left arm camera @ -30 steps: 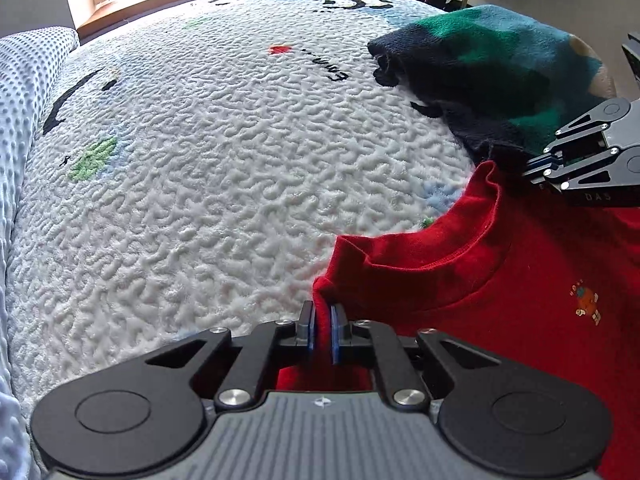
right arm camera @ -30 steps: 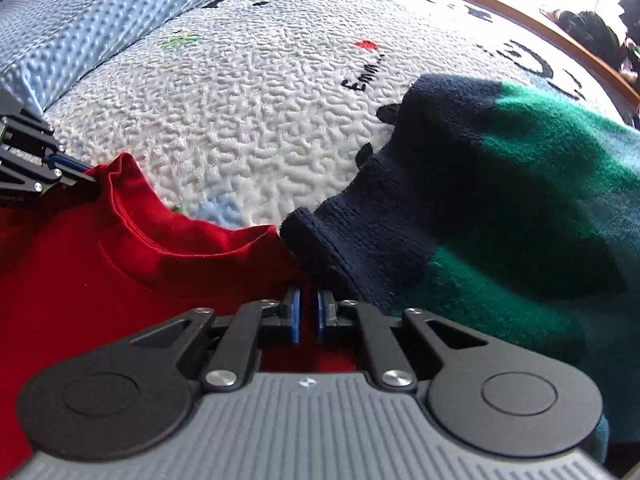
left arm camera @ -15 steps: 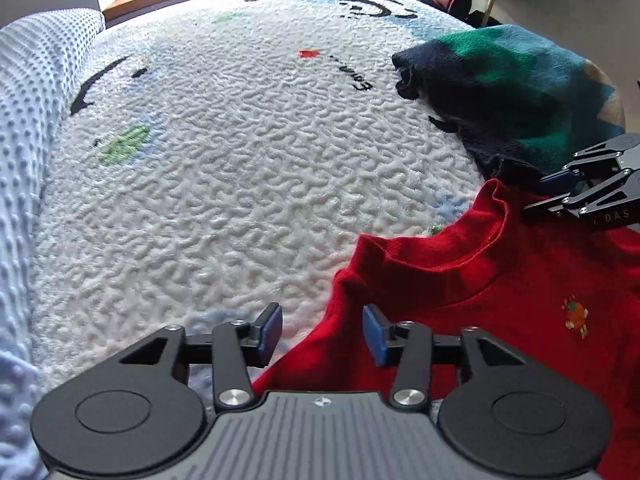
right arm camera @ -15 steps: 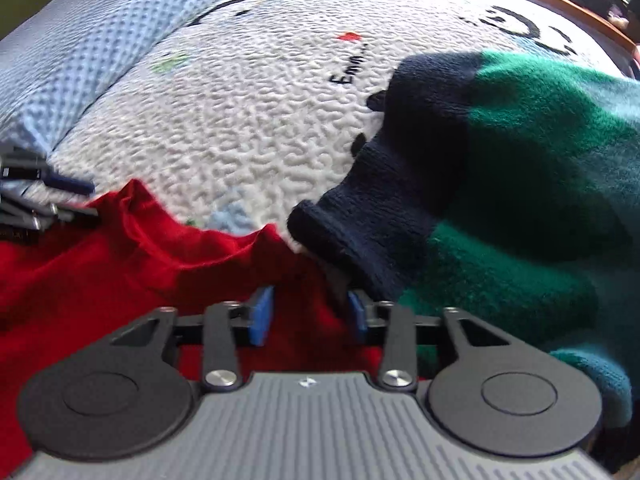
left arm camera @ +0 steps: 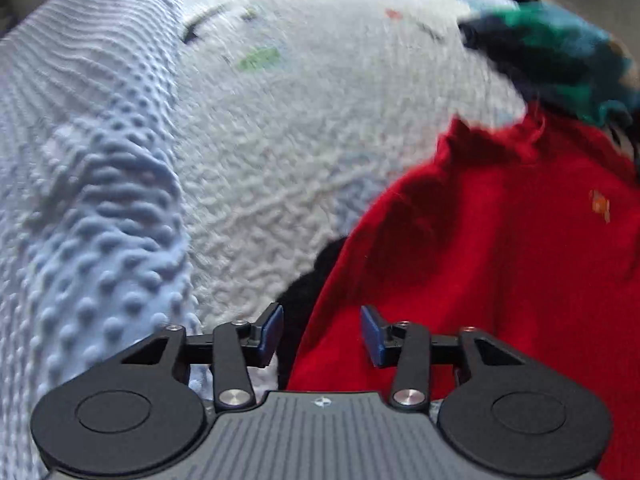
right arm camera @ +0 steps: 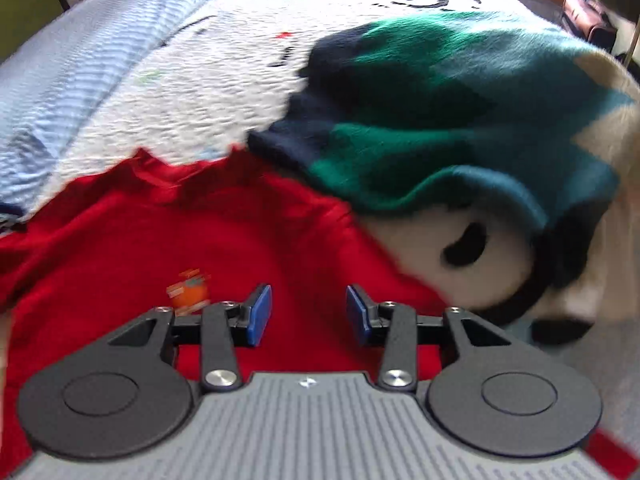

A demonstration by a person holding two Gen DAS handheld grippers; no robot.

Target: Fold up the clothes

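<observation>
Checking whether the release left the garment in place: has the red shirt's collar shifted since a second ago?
Cannot tell. The red shirt collar still lies beside the green sweater cuff, but both cameras pulled back and the pictures are blurred.

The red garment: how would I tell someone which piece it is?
Find the white textured bedspread with the pale blue dotted blanket alongside. The red garment lies flat nearest the grippers, partly under a dark knit. It alone is plain red, with a small orange chest motif.
</observation>
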